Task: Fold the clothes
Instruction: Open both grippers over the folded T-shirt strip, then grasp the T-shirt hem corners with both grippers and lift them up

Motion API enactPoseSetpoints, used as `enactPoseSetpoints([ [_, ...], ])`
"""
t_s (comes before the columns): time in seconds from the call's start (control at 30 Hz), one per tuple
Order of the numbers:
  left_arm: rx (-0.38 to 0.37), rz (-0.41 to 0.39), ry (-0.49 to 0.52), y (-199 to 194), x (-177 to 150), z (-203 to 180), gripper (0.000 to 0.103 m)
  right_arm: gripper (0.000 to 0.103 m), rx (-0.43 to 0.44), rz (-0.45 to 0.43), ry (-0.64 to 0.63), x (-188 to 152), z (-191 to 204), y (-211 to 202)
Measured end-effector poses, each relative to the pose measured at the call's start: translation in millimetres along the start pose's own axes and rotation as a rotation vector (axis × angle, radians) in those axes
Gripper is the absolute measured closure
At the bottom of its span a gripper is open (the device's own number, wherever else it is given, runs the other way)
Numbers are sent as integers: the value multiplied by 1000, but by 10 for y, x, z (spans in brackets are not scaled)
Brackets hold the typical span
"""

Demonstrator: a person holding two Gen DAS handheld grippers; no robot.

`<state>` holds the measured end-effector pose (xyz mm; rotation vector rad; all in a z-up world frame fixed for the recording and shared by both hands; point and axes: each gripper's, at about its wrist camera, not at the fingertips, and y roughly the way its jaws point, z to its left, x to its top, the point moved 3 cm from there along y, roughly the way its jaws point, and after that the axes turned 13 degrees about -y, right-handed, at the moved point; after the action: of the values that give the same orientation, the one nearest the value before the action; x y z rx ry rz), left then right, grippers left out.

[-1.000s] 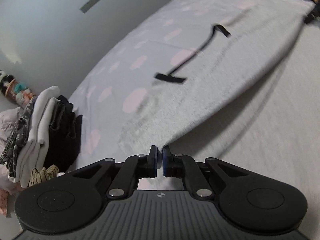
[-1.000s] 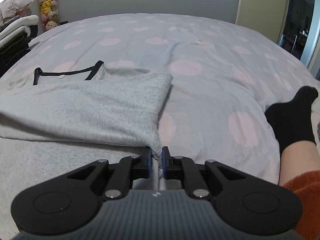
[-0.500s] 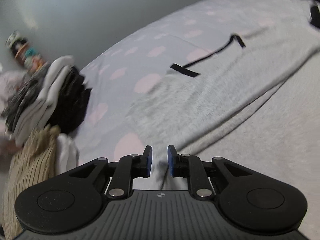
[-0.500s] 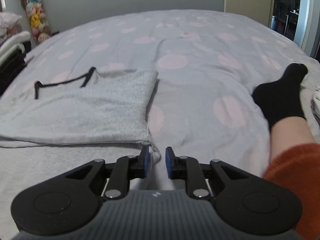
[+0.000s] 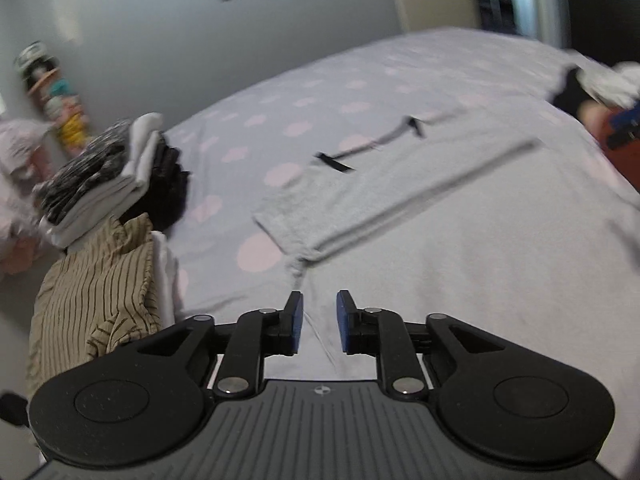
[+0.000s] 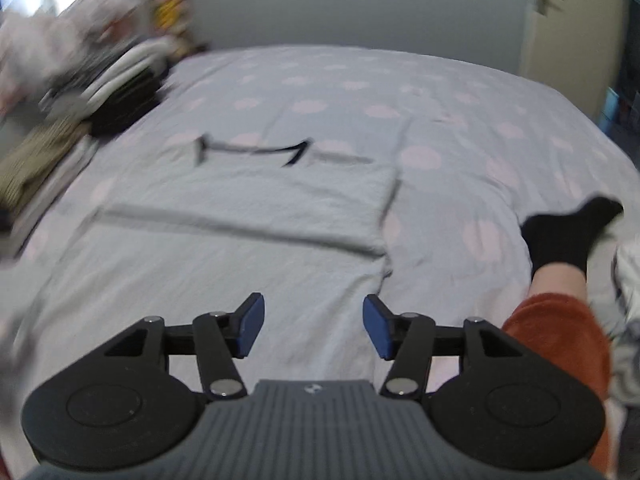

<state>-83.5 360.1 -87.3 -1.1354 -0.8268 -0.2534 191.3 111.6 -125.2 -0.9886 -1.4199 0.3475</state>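
Both grippers, clamped on the grey garment's (image 6: pixel 248 208) corners a second ago, now hover released: left gripper (image 5: pixel 319 322) narrowly parted, right gripper (image 6: pixel 313 330) spread wide. One fold lies flat across mid-frame on the spotted bedspread (image 6: pixel 460 120), suggesting another fold remains.

Both grippers are showing the same build: the left gripper (image 5: pixel 319 322) and right gripper (image 6: pixel 313 326) are wearing matte black linkage arms, silver screws, round black discs, blue pads and a ribbed grey body. The person is wearing a black sock (image 6: pixel 568 232) and a rust-orange fleece trouser leg (image 6: pixel 560 332).
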Motion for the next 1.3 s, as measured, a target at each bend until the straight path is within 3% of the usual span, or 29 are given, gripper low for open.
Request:
enactPoseSetpoints([
  [0.07, -19, 29, 78, -100, -96, -110, 68, 45, 39, 38, -94, -20, 146, -148],
  [0.33, -108, 162, 378, -318, -592, -554, 67, 44, 237, 287, -418, -405, 689, -383],
  [0.43, -158, 239, 492, -275, -806, -707, 55, 40, 271, 387, -504, -643, 829, -276],
  [0.5, -168, 283, 547, -192, -932, -765, 51, 34, 290, 442, -547, -790, 892, -174],
  [0.8, -178, 468, 759, 250, -1470, -948, 44, 31, 341, 597, -600, -1067, 964, 338],
  [1.0, -198, 485, 664, 391, -1497, -842, 37, 31, 350, 618, -627, -1143, 992, 448],
  [1.07, -205, 481, 611, 405, -1488, -779, 41, 36, 338, 615, -645, -1155, 1007, 441],
  [1.13, -201, 463, 583, 388, -1510, -755, 52, 42, 319, 605, -664, -1170, 1019, 413],
  [1.2, -184, 445, 559, 367, -1536, -754, 73, 51, 301, 590, -669, -1181, 1014, 379],
  [1.3, -128, 404, 551, 349, -1570, -774, 89, 71, 267, 565, -664, -1196, 991, 322],
])
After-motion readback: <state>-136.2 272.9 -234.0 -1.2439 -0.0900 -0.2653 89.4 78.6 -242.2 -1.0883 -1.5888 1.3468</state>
